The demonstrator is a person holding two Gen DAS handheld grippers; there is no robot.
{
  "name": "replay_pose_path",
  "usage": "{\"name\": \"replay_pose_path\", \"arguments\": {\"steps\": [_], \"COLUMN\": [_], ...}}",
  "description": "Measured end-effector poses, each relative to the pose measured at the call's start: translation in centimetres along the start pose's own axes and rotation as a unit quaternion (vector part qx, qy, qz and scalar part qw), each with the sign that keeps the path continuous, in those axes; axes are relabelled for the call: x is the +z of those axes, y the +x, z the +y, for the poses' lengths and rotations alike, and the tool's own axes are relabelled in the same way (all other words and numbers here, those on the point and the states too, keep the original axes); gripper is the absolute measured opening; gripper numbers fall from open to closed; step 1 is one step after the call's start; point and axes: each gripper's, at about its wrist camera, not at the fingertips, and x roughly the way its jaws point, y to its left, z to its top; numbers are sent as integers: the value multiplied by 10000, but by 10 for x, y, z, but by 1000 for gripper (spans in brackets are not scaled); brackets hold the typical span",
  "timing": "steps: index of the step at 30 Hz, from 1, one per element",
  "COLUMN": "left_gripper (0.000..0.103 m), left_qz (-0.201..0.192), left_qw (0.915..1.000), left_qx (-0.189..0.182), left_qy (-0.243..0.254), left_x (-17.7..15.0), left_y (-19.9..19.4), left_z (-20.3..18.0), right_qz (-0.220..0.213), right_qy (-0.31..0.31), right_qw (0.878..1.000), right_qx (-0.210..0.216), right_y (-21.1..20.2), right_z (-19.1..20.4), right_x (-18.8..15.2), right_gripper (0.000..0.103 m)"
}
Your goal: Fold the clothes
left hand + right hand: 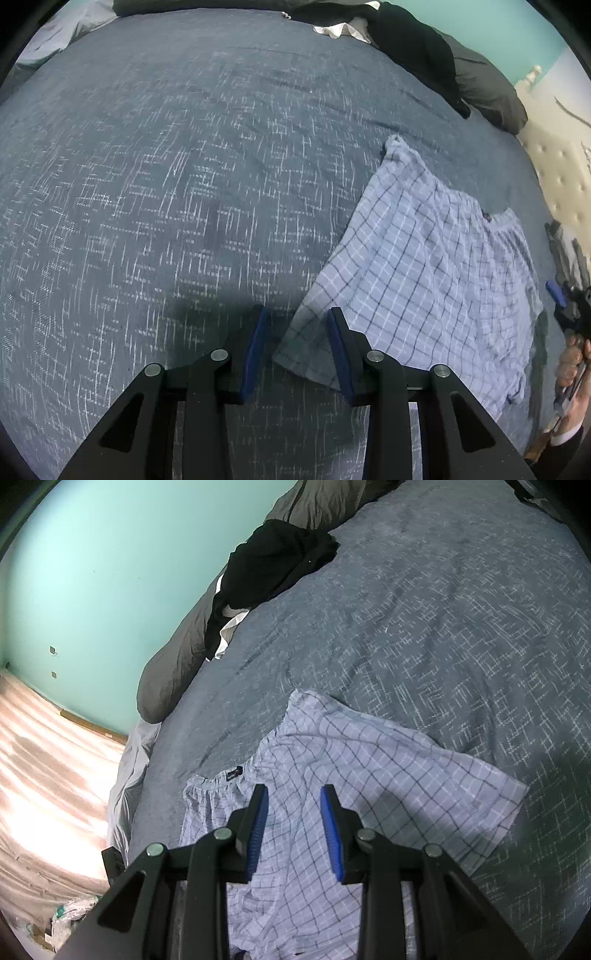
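Observation:
Light blue plaid shorts (424, 266) lie spread on the dark blue patterned bedcover (184, 166). My left gripper (297, 310) points steeply down over one leg-hem corner of the shorts. Its blue pads stand apart with the corner of cloth lying between them, and I see no pad pressing on it. In the right wrist view my right gripper (293, 787) hovers open over the shorts (369, 775) near the gathered waistband (218, 779), with the cloth flat beneath it.
A black garment (273, 561) and a white cloth (340, 29) lie on grey bedding (173, 664) along the far bed edge by the teal wall (92, 572). A hand (572, 362) shows at the right edge. Pale floor (44, 775) lies beside the bed.

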Motion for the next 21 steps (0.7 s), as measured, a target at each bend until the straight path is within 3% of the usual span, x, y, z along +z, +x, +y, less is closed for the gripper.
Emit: {"name": "replay_pose_path", "arguments": {"steps": [3, 13, 21], "left_gripper": [3, 2, 2], "left_qz": [-10, -465, -244], "left_qw": [10000, 9978, 9991], "left_qx": [38, -412, -259], "left_qy": [32, 230, -213], "left_x": [-3, -19, -13], "left_y": [-5, -72, -59], "left_z": [-2, -28, -16], "right_qz": [-10, 18, 30], "right_qy": [42, 105, 155], "right_qw": [10000, 9999, 9998], "right_qx": [29, 63, 71], "right_y": [-1, 1, 1], "right_z": [-1, -2, -2], "right_x": [0, -1, -2], "right_gripper": [29, 29, 29]}}
